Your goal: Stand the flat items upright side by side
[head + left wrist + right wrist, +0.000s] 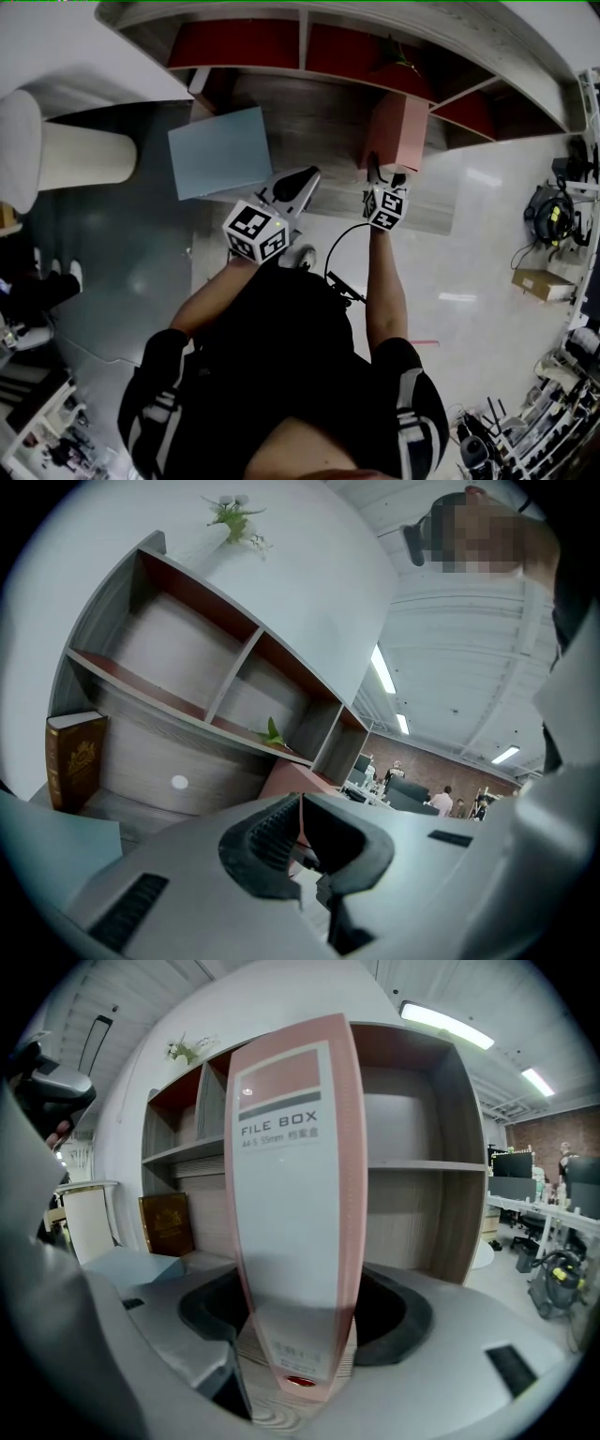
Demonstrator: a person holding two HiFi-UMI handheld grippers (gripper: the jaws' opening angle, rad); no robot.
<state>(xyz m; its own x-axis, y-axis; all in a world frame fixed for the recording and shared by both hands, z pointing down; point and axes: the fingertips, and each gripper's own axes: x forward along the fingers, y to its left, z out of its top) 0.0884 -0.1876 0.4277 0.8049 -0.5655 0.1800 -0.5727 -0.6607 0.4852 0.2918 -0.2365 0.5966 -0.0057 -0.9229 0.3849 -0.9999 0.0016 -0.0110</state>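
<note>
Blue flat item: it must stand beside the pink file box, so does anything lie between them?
Nothing visible: bare shelf separates the blue flat item from the pink file box; the shut left gripper hovers nearby.

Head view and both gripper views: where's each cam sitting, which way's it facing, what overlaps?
Head view: on the person's head, looking steeply down at the shelf unit; shows forearms, torso, left gripper and right gripper.
Left gripper view: on the left gripper, tilted up at shelves and ceiling; its shut jaws fill the bottom.
Right gripper view: on the right gripper, facing the shelf level; its jaws clamp the upright pink file box.
Shared: both gripper views catch the brown book; head view also shows that box.
</note>
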